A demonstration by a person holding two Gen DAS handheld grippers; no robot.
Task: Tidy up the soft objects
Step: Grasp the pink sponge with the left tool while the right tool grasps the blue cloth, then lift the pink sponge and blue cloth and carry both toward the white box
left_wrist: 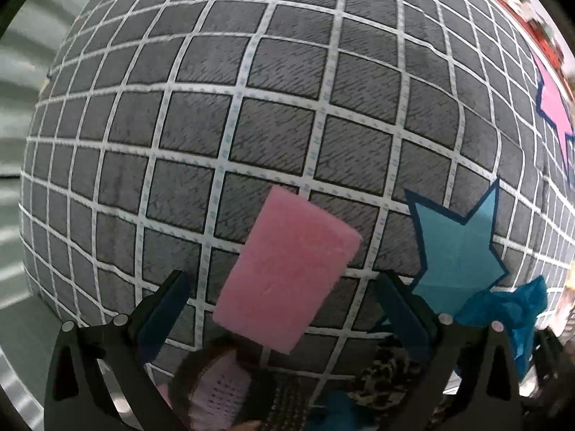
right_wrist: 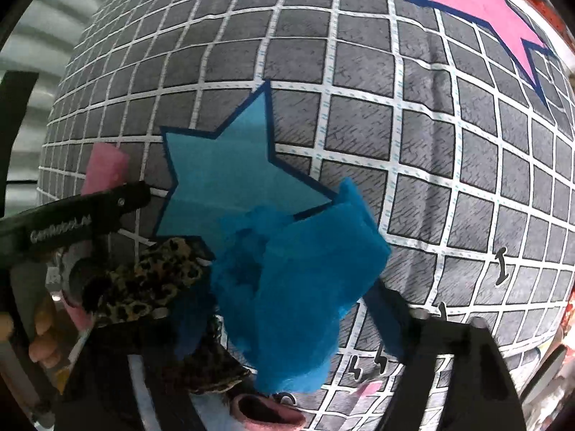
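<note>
The left tongs (left_wrist: 284, 309) gape wide around the pink sponge (left_wrist: 287, 269) on the checked surface (left_wrist: 251, 107), and the right tongs (right_wrist: 298, 309), half-closed, hold blue netting (right_wrist: 287, 287) near the blue star (right_wrist: 230, 179); flimsy mesh could slip free.

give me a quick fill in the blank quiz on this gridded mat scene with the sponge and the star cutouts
1. The pink sponge lies between the open fingers of the ____ gripper.
2. The crumpled cloth in front of the right gripper is ____ in colour.
3. The cutout that the cloth partly covers has the shape of a ____.
4. The star at the far corner of the mat is ____ with a dark blue border.

Missing words: left; blue; star; pink
</note>
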